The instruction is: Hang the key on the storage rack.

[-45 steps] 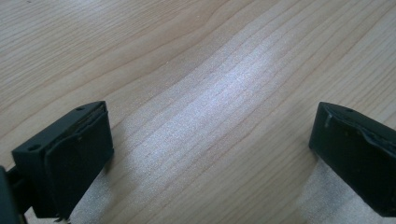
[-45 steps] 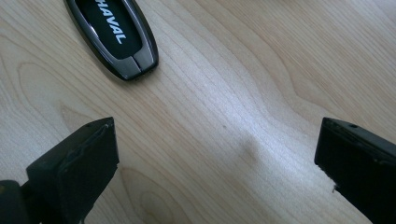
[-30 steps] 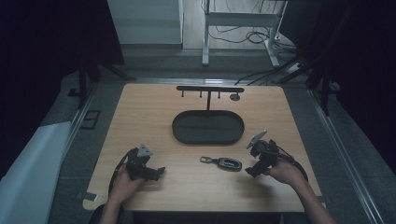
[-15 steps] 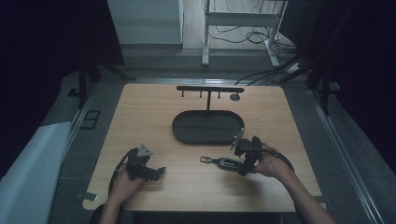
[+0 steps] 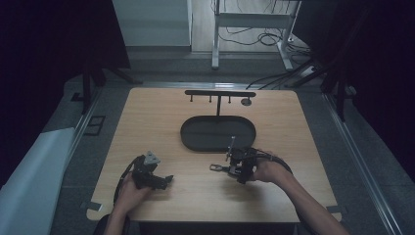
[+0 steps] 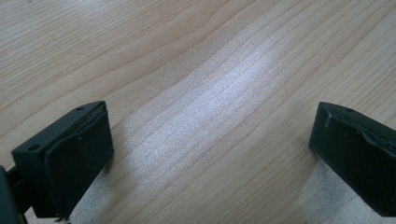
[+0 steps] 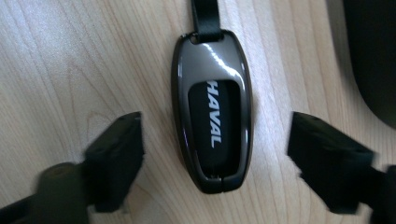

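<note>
A: Two jaws of the right hand-held gripper (image 7: 212, 163) straddle the glossy dark-grey metal key fob (image 7: 212, 109), about half spread, just been closing, pads not touching yet.

B: Axis?

A: Runs up-down the frame, strap at the top, jaws across it. Fob lies flat on the wooden tabletop (image 5: 161, 117), lower centre-right of the high view.

B: Left?

A: Left hand-held gripper (image 6: 210, 154): wide, empty, farther off.

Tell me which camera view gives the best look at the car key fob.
The right gripper view: the key fob lies flat on the table between the right tool's open jaws, its HAVAL lettering and strap plain. The high view shows it small and dark at that tool, mostly covered. The left gripper view looks at bare table wood.
</note>
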{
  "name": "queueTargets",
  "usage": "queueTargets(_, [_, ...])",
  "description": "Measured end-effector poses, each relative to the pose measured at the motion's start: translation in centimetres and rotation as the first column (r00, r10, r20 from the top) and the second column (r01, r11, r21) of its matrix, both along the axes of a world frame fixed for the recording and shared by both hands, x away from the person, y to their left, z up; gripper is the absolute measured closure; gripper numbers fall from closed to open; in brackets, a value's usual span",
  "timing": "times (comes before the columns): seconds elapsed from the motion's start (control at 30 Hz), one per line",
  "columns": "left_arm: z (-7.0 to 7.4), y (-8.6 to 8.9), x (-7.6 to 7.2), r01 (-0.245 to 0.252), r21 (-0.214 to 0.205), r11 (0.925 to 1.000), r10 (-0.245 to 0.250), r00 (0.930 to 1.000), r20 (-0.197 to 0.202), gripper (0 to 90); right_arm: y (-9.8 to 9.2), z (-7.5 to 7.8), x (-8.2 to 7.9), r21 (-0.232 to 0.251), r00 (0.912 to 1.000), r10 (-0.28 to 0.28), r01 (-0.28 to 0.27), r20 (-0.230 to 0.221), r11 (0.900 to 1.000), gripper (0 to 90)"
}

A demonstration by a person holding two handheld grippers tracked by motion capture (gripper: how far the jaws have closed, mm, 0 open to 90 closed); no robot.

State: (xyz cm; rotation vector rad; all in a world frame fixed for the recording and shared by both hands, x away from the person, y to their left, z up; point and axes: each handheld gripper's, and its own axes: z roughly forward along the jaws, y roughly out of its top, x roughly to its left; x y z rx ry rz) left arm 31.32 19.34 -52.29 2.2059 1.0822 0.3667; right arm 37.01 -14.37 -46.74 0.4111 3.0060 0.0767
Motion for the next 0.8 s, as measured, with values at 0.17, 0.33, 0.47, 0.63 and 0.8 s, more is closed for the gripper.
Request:
queueTargets(0.17, [0.0,0.0,0.0,0.0,0.0,1.0,0.0,1.0,0.0,0.0,1.1,-0.4,0.2,-0.029,0.9991,0.037,-0.038,-0.021,0.9989,33.2])
queueTargets(0.33, [0.0,0.0,0.0,0.001,0.0,1.0,-0.001,1.0,0.0,0.0,1.8,-0.7,0.5,-0.038,0.9978,0.054,-0.055,-0.038,0.9978,40.3])
queueTargets(0.47, [0.0,0.0,0.0,0.001,0.002,1.0,-0.001,1.0,-0.002,0.0,1.9,-0.8,0.8,-0.06,0.9972,0.06,-0.063,-0.044,0.9962,45.0])
queueTargets(0.63, [0.0,0.0,0.0,0.0,0.001,1.0,0.0,1.0,0.0,0.0,2.0,-1.1,1.1,-0.073,0.9963,0.06,-0.065,-0.061,0.9953,47.7])
queueTargets(0.8, [0.0,0.0,0.0,0.001,0.001,1.0,-0.001,1.0,0.0,0.0,2.0,-1.1,1.0,-0.065,0.9979,0.036,-0.04,-0.053,0.9971,48.2])
